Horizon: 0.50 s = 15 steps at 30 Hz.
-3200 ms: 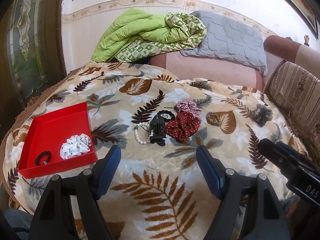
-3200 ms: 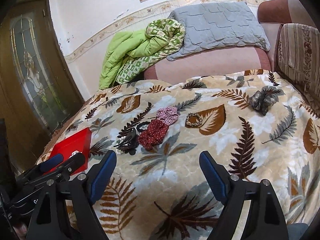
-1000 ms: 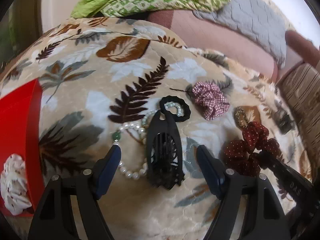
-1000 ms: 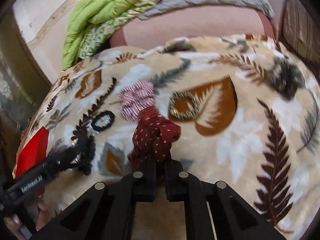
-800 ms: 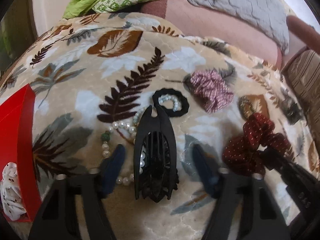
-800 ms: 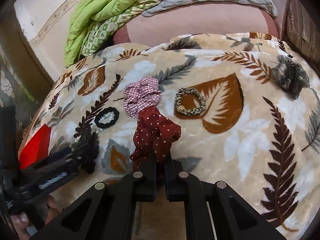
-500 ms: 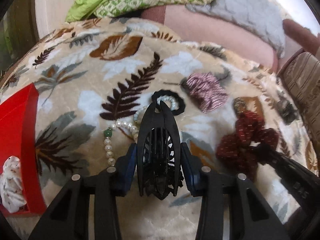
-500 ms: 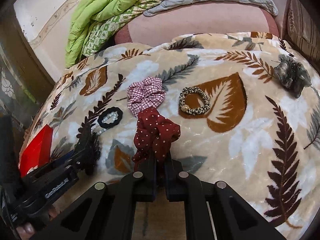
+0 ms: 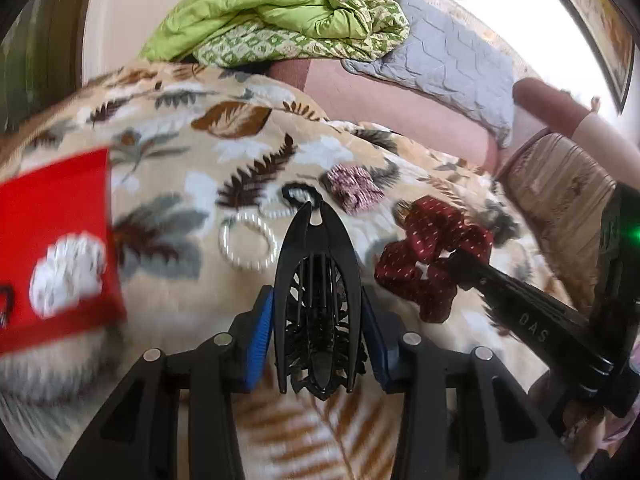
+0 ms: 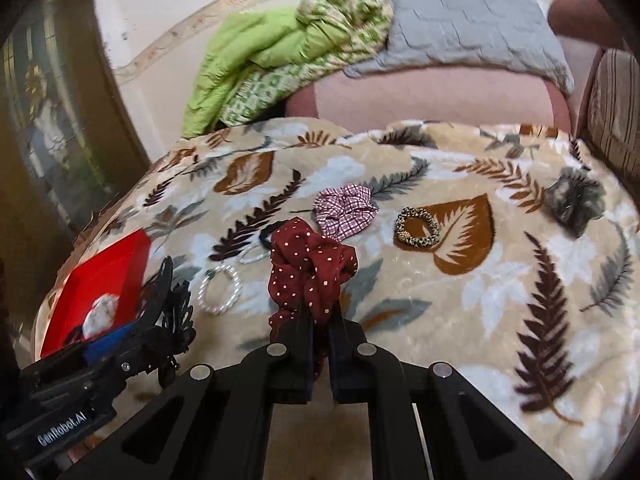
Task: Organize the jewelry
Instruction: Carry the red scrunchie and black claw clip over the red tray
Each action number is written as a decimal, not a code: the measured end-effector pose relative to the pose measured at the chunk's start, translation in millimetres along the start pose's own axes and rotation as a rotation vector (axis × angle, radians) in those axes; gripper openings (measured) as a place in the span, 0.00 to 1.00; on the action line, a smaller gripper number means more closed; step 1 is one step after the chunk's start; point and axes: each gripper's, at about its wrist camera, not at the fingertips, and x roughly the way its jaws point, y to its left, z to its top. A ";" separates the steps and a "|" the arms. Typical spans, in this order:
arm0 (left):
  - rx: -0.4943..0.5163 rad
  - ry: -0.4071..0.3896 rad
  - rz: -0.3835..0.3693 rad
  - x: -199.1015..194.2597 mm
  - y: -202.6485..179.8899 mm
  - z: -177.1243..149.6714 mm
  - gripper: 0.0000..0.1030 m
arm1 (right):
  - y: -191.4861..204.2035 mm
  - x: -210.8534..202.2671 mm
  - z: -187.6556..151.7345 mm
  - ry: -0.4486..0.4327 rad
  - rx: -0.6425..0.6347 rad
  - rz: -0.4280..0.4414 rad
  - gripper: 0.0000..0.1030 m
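Observation:
My left gripper (image 9: 318, 334) is shut on a big black claw hair clip (image 9: 316, 292), lifted off the leaf-print blanket (image 9: 168, 280); the same clip (image 10: 166, 300) shows at the lower left of the right wrist view. A dark red dotted scrunchie (image 10: 310, 270) hangs from my right gripper (image 10: 318, 344), which is shut on it above the blanket. The red tray (image 9: 52, 216) lies at the left, with a white scrunchie (image 9: 68, 274) inside. On the blanket lie a pearl bracelet (image 9: 248, 246), a black hair tie (image 9: 298, 194), a checked scrunchie (image 10: 346, 208), a leopard hair tie (image 10: 418, 228) and a grey scrunchie (image 10: 576, 200).
A green quilt (image 9: 272, 20) and a grey pillow (image 9: 452, 68) rest on the pink sofa back (image 10: 424, 96) behind the blanket. A striped cushion (image 9: 556, 196) borders the right side. A dark wooden door (image 10: 48, 120) stands at the left.
My left gripper closed on the black clip and lifted it leftward toward the red tray. The right gripper, holding the red scrunchie throughout, rose and pulled back from the blanket.

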 end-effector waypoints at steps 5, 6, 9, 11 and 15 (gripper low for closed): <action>-0.059 0.010 -0.065 -23.6 11.1 -27.3 0.40 | 2.5 -35.1 -27.4 0.000 0.007 -0.019 0.06; -0.053 -0.005 -0.063 -31.1 10.6 -30.9 0.40 | 2.9 -38.9 -31.6 0.003 0.010 -0.019 0.06; -0.052 -0.056 -0.053 -53.2 11.3 -36.6 0.40 | 8.6 -50.3 -42.4 0.014 0.008 -0.007 0.06; -0.043 -0.092 -0.025 -66.8 11.2 -38.2 0.40 | 16.3 -61.6 -44.3 -0.007 -0.001 0.009 0.06; -0.047 -0.155 0.042 -91.3 15.0 -39.6 0.40 | 38.3 -81.9 -41.8 -0.063 -0.037 0.064 0.06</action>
